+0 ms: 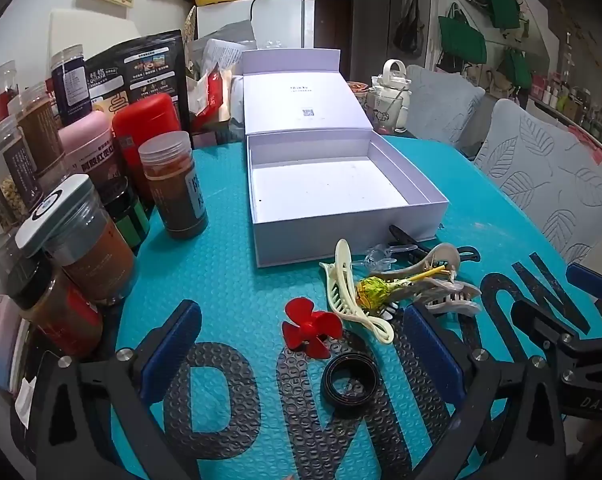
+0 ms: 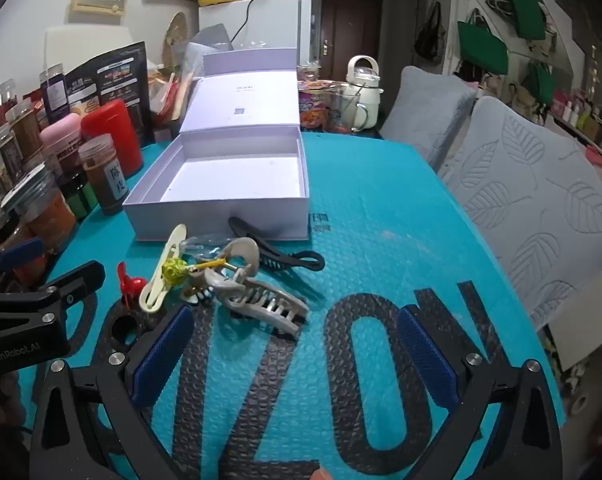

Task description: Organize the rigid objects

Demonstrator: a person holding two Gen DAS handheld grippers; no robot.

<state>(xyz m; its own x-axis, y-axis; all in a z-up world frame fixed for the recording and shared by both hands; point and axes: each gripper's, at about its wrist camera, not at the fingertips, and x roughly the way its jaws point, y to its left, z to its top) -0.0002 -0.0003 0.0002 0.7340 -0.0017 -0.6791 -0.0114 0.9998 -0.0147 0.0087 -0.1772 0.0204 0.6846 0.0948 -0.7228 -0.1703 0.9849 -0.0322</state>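
Note:
An open white box (image 1: 341, 236) (image 2: 221, 220) lies empty on the teal mat. In front of it is a pile: a red propeller (image 1: 311, 330) (image 2: 129, 284), a black ring (image 1: 351, 380) (image 2: 124, 328), a cream hair clip (image 1: 351, 296) (image 2: 163, 274), a green-wrapped lollipop (image 1: 373, 289) (image 2: 173, 272), a grey claw clip (image 1: 445, 292) (image 2: 261, 300) and a black hair clip (image 2: 277, 252) (image 1: 405, 236). My left gripper (image 1: 301, 344) is open, with the propeller and ring between its fingers. My right gripper (image 2: 297, 344) is open and empty, just right of the claw clip.
Several spice jars and bottles (image 1: 173, 184) (image 2: 101, 172) crowd the mat's left edge. Cups and a kettle (image 2: 361, 92) stand behind the box. Grey cushioned chairs (image 2: 541, 208) line the right side. The mat carries large black letters (image 2: 365, 380).

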